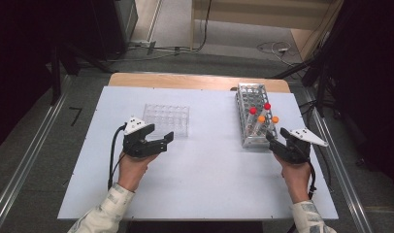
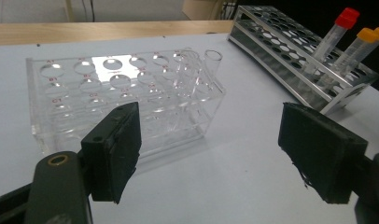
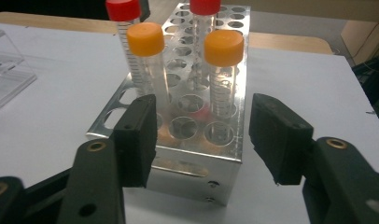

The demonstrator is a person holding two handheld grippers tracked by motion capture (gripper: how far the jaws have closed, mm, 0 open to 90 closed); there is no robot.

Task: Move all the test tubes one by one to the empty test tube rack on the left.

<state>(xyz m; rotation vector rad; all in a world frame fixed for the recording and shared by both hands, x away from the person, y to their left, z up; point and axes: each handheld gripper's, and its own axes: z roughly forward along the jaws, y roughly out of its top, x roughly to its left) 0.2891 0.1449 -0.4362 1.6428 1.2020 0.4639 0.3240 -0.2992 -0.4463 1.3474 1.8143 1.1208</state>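
Work in hand: moving capped tubes between the metal rack (image 1: 251,114) and the clear rack (image 1: 167,120), judging by where the two claws are.
Metal rack: stands on the right part of the counter (image 1: 209,179); in the high view it holds four capped tubes at its near end.
Red-capped tubes: two, one at (image 3: 123,28), the other behind at (image 3: 204,9); both upright in their holes.
Orange-capped tubes: two, the left orange tube (image 3: 148,56) and the right orange tube (image 3: 223,65); both upright in holes near the front of the rack.
Clear rack: left of centre; it carries one uncapped glass tube (image 2: 213,63) at its far right corner, the other holes look empty.
Right claw (image 3: 201,135): jaws apart, nothing between the pads; it is just in front of the metal rack's near end, aimed about at the right orange tube, not touching it.
Left claw (image 2: 208,149): jaws apart and empty, hovering just in front of the clear rack.
Done: nothing yet that can be judged; no capped tube sits in the clear rack.
Left: probably everything; the first grasp is only being lined up, then a lift, a carry and a placing for each tube.
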